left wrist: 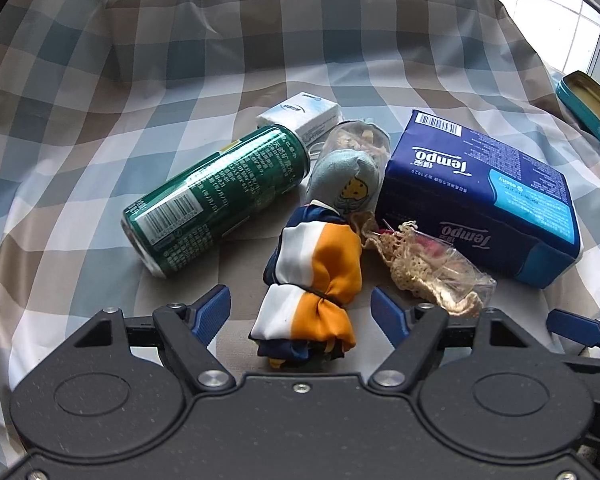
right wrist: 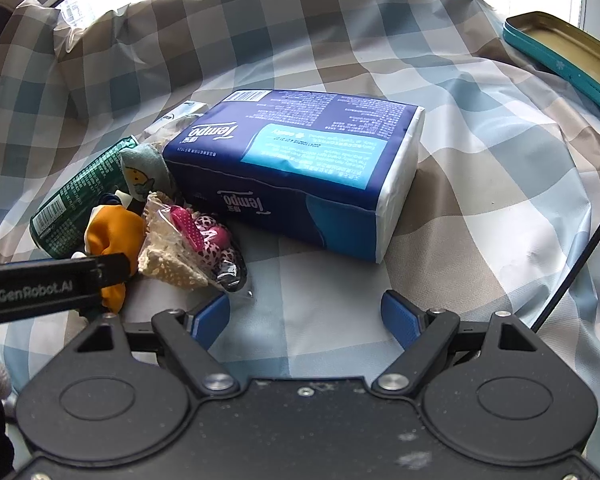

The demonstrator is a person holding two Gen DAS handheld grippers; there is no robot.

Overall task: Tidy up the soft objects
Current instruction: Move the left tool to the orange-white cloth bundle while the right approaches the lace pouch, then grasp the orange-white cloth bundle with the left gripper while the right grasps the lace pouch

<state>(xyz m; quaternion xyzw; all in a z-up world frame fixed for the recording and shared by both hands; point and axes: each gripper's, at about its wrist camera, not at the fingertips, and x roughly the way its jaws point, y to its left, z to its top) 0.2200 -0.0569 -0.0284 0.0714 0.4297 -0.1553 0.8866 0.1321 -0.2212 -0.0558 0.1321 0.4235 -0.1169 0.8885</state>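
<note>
My left gripper (left wrist: 301, 312) stands open astride the tied orange, white and navy silk scarf bundle (left wrist: 314, 280), pads not yet pressing it. My right gripper (right wrist: 306, 320) is open over bare checked cloth (right wrist: 340, 60); the blue tissue pack (right wrist: 300, 168) lies at twelve o'clock. I judge this the reach: next, close gently on the scarf.
</note>
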